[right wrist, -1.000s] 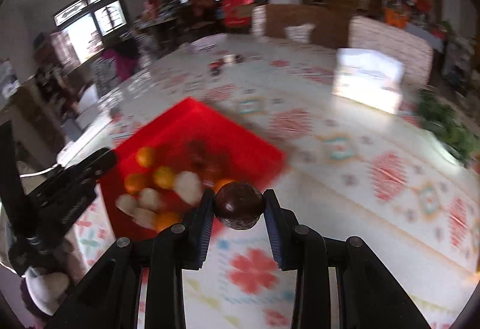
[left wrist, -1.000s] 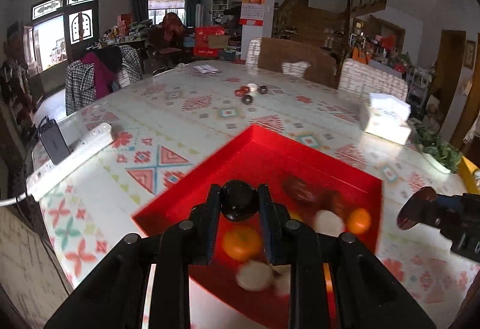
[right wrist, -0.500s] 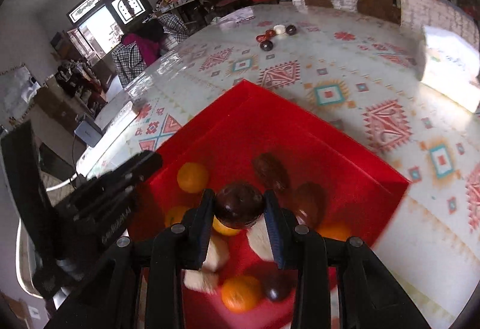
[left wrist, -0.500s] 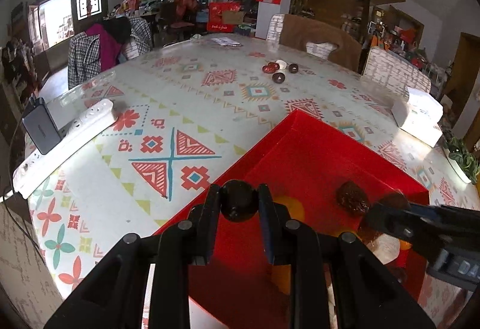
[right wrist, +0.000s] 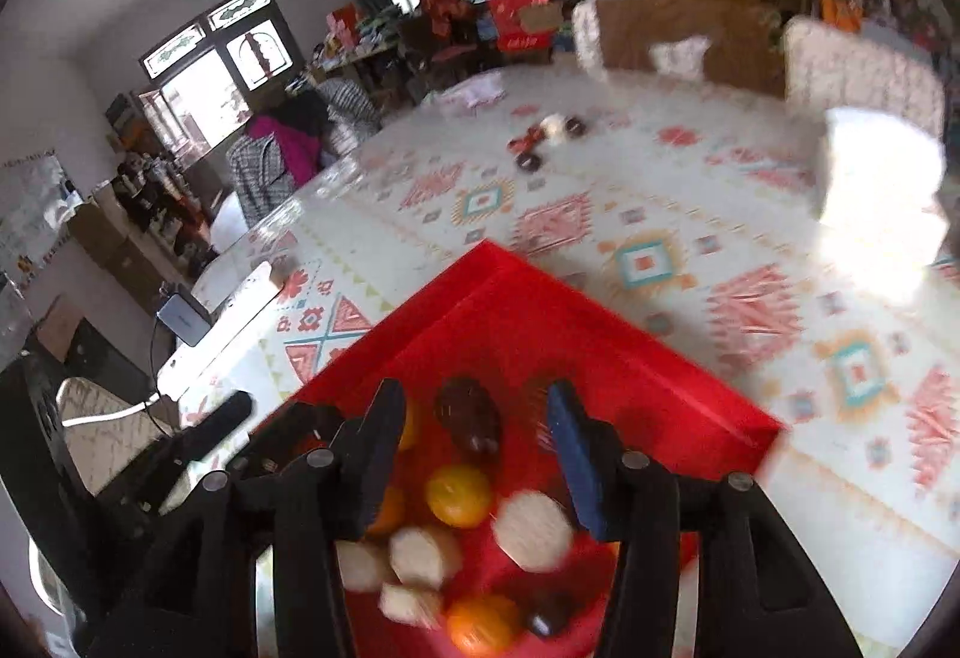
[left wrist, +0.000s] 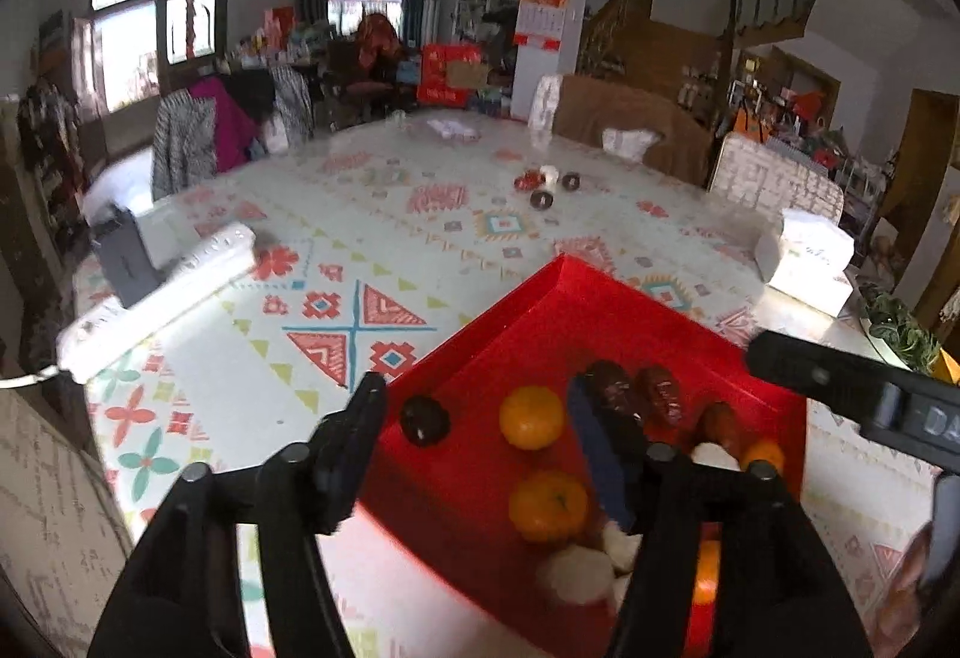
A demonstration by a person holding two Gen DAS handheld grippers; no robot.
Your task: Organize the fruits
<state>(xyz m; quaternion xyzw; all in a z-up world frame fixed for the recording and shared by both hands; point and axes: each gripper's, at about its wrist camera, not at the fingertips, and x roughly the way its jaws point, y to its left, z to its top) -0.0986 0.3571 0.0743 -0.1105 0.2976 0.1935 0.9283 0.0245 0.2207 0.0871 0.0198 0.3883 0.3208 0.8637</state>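
Note:
A red tray [left wrist: 600, 310] [right wrist: 540, 310] on the patterned table holds oranges [left wrist: 531, 416], dark brown fruits [left wrist: 660, 397] and white pieces [right wrist: 531, 529]. My left gripper [left wrist: 480, 430] is open above the tray's left corner; a small dark round fruit [left wrist: 425, 419] lies in the tray between its fingers. My right gripper [right wrist: 474, 436] is open over the tray; a dark fruit [right wrist: 468, 415] lies below it among oranges [right wrist: 459, 496]. The right gripper also shows in the left wrist view [left wrist: 852, 388].
A few small fruits [left wrist: 543, 187] [right wrist: 543, 138] lie far across the table. A white power strip [left wrist: 162, 298] and a grey box [left wrist: 123, 256] sit at the left edge. A tissue box [left wrist: 807, 262] is at the right. Chairs surround the table.
Both grippers were shut on dark round fruits and have opened. Both fruits now lie in the red tray. The left gripper pulled back a little.

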